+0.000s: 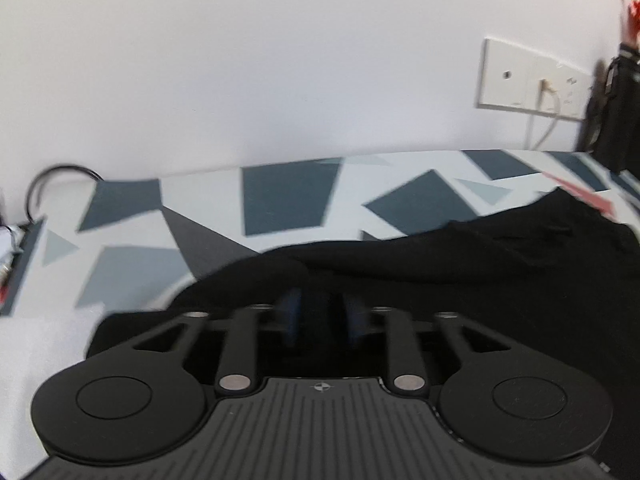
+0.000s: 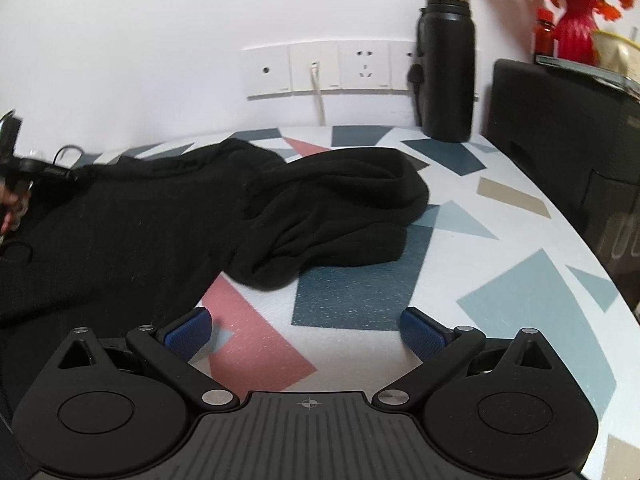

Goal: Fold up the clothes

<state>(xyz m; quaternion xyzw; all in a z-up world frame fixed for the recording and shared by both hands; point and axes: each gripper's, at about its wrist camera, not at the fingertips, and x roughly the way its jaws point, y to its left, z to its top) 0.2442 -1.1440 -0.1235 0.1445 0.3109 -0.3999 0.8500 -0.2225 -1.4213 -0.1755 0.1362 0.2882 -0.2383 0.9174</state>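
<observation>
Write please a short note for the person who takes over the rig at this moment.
Left gripper: shut on the garment, at its left edge.
Right gripper: open, empty, over bare table, near the bunched sleeve.
Garment: black, spread over the table's left part, sleeve crumpled to the right.
Done: no neat fold visible.
Left: probably flatten the sleeve, then fold. Bottle stands at the wall behind; keep clear.

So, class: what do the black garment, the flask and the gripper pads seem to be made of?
Garment: soft, matte knit or fleece, judging by its thick rounded folds. Flask: probably matte-coated metal, with a bare shiny band near the lid. Right gripper pads: blue, finely textured, likely rubber.
</observation>
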